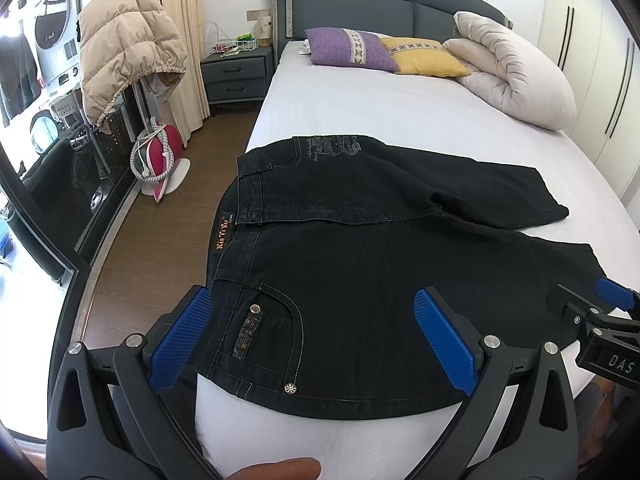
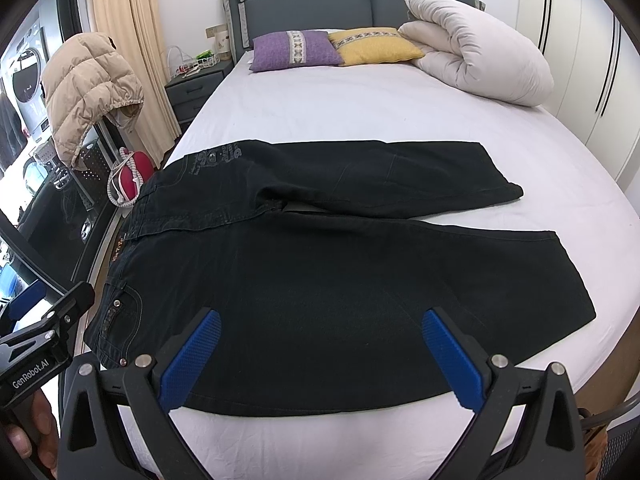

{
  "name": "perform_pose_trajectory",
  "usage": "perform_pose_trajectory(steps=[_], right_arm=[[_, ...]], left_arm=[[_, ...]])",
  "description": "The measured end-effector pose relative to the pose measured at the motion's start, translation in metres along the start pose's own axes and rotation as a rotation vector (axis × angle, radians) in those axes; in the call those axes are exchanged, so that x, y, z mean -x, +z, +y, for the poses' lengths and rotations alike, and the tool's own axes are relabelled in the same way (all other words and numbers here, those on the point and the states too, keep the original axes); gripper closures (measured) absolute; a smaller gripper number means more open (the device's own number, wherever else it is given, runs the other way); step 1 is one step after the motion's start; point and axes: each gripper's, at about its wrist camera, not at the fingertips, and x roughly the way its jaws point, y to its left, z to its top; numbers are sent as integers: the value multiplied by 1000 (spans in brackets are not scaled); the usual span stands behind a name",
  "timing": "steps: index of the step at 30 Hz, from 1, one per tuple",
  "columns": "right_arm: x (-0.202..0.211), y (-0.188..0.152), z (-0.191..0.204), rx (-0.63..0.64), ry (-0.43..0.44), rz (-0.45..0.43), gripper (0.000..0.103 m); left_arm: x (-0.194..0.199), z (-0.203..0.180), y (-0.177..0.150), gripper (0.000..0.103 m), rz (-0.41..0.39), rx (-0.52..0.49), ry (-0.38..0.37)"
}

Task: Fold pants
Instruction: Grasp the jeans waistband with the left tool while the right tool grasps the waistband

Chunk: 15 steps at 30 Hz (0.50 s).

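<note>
The black pants (image 2: 320, 264) lie spread flat on the white sheet of the bed (image 2: 360, 112), waistband toward the left edge of the mattress and both legs running to the right — the far leg angled slightly away from the near one, with a narrow gap of sheet showing at the crotch. The left tool (image 1: 316, 340) hangs above the near front pocket and hip area, its blue-padded fingers (image 1: 182, 336) spread wide and gripping nothing. The right tool (image 2: 324, 356) hangs over the near leg at about thigh level, jaws likewise wide apart and empty; whether either tool touches the fabric cannot be told. Each tool appears at the edge of the other's view. At the head of the bed rest a purple pillow (image 2: 296, 54), a yellow pillow (image 2: 374, 44) and a rolled pale duvet (image 2: 476, 56). A beige padded jacket (image 1: 128, 48) hangs beside the bed — near a grey nightstand (image 1: 236, 74).
</note>
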Motion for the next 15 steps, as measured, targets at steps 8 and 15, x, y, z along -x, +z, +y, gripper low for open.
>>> perform_pose_trajectory(steps=[8,15], right_arm=[[-4,-3,3,1,6,10,0],[-5,-4,5,2,10,17,0]], left_arm=[[-3,1,0,0,4,-2,0],[-5,4,0,0,7,1,-12]])
